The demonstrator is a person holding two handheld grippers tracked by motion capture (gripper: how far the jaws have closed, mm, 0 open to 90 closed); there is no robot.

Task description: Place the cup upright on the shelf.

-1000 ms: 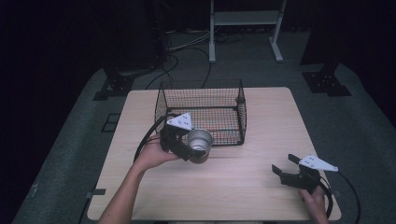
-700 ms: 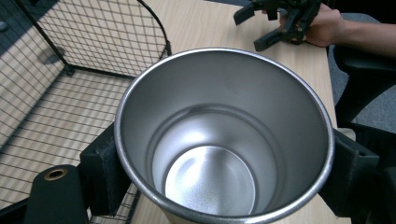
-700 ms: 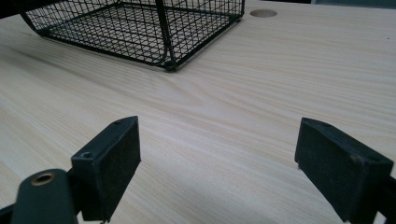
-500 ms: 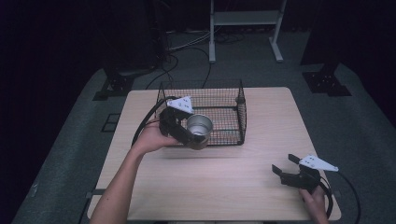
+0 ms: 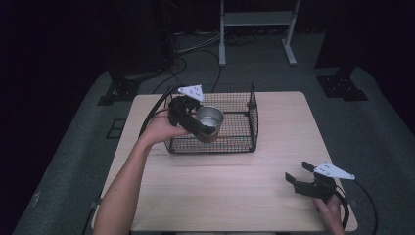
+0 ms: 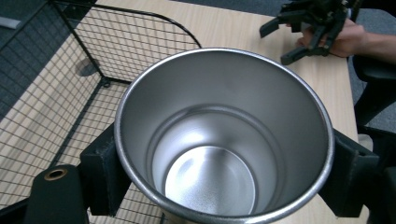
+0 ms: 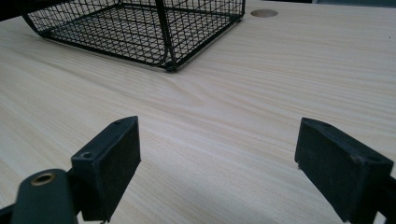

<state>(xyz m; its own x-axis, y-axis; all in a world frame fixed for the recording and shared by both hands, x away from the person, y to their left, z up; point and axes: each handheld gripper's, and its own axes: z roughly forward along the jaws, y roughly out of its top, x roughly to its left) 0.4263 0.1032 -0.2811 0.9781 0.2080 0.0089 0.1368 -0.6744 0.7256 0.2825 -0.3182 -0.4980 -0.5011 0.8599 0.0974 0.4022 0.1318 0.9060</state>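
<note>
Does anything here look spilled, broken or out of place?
Nothing stands out. The cup is empty and undented, clamped in the left gripper above the basket. The right gripper rests open at the table edge.

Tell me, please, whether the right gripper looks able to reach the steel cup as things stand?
Probably not without some rearranging: the steel cup is clamped in the left gripper above the wire basket, while the right gripper sits open near the table's near right corner, bare tabletop between them.

A pale wooden table (image 5: 235, 196) stands on grey floor (image 5: 68, 171), with black cables (image 5: 195, 49) and a white metal stand (image 5: 257, 29) in the dark behind it.
</note>
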